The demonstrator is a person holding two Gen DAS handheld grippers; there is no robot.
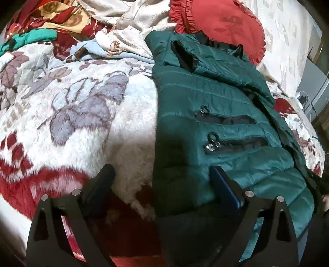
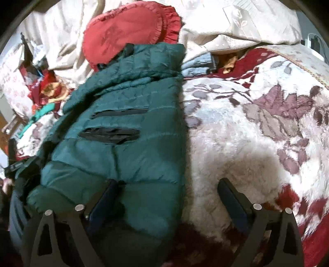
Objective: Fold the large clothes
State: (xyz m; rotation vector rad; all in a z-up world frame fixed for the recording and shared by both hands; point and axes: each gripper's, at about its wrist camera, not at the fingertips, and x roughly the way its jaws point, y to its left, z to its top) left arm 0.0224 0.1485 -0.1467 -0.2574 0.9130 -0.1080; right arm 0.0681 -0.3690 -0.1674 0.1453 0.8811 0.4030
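Observation:
A dark green quilted puffer jacket (image 1: 222, 131) lies folded lengthwise on a fluffy floral blanket (image 1: 86, 115), two zip pockets facing up. My left gripper (image 1: 162, 172) is open, hovering over the jacket's near left edge, its right finger (image 1: 224, 184) above the jacket and its left finger above the blanket. In the right wrist view the jacket (image 2: 127, 131) lies left of centre. My right gripper (image 2: 167, 184) is open over the jacket's near right edge, its left finger (image 2: 107, 197) above the jacket, the right finger above the blanket (image 2: 257, 127).
A red ruffled cushion (image 1: 222, 22) lies just beyond the jacket's far end, also in the right wrist view (image 2: 127, 30). Cream bedding (image 1: 127, 18), a light blue cloth (image 1: 96, 51) and colourful clothes (image 1: 41, 22) are heaped at the back.

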